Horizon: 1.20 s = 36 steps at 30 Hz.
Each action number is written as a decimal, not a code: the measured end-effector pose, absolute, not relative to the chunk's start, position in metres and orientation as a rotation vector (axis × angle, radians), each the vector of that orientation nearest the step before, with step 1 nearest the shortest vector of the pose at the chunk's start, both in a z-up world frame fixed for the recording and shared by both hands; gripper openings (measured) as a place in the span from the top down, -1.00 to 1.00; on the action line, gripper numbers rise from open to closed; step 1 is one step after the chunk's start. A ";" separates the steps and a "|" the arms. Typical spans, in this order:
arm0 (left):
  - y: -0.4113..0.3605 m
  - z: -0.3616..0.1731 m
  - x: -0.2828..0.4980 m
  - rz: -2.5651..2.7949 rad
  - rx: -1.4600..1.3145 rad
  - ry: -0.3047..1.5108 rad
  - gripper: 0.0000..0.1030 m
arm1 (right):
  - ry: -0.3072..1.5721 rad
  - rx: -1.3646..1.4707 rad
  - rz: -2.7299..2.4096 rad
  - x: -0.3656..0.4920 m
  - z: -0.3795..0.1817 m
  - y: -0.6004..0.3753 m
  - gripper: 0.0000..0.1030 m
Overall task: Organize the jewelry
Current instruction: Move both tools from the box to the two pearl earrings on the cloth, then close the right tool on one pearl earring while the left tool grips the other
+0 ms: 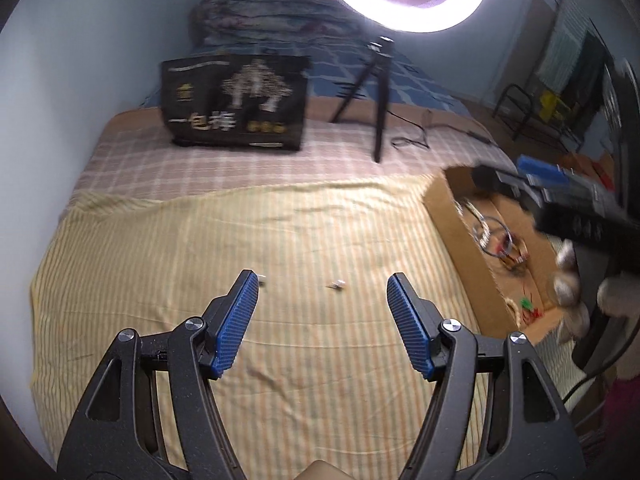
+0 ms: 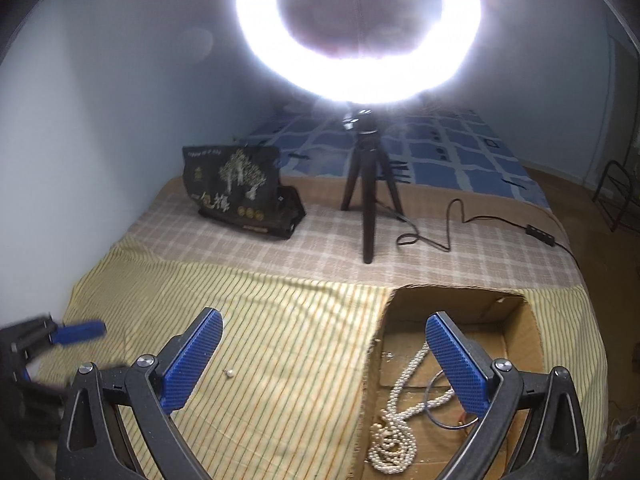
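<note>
Lying in the cardboard box (image 2: 516, 332): pearl necklace (image 2: 394, 428), thin ring (image 2: 446, 400).

left tool (image 1: 322, 304) gapes above small earring (image 1: 336, 284).

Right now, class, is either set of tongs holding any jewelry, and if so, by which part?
Nothing is held. The left tongs and right tongs are both open and empty; the white pearl necklace lies in the brown cardboard box.

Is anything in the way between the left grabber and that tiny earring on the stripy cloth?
No, nothing visible blocks it. The left gripper is open, and the small earring lies on bare striped cloth just ahead of its fingertips. The cardboard box sits off to the right.
</note>
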<state>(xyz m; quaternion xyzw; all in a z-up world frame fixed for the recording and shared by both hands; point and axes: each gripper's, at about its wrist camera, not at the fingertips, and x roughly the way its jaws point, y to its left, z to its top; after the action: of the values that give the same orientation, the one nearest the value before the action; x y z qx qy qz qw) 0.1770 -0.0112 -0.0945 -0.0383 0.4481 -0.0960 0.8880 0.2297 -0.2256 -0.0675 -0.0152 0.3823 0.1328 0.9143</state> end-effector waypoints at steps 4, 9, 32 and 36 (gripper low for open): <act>0.020 -0.099 0.187 -0.145 -0.134 0.938 -0.33 | 0.845 -0.056 0.316 0.232 -0.078 -0.211 -0.91; 0.046 -0.118 0.199 -0.153 -0.223 0.999 0.00 | 0.942 -0.063 0.364 0.237 -0.098 -0.194 -0.58; 0.034 -0.197 0.254 -0.163 -0.339 1.215 0.42 | 1.240 0.024 0.506 0.262 -0.185 -0.137 0.41; 0.034 -0.204 0.260 -0.144 -0.335 1.224 0.44 | 1.243 0.028 0.502 0.265 -0.187 -0.134 0.46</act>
<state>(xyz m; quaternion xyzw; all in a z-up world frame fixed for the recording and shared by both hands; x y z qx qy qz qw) 0.2599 0.0338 -0.2038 -0.1564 0.5714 -0.0673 0.8028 0.2653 -0.1344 -0.1870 0.0129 0.5758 0.2328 0.7837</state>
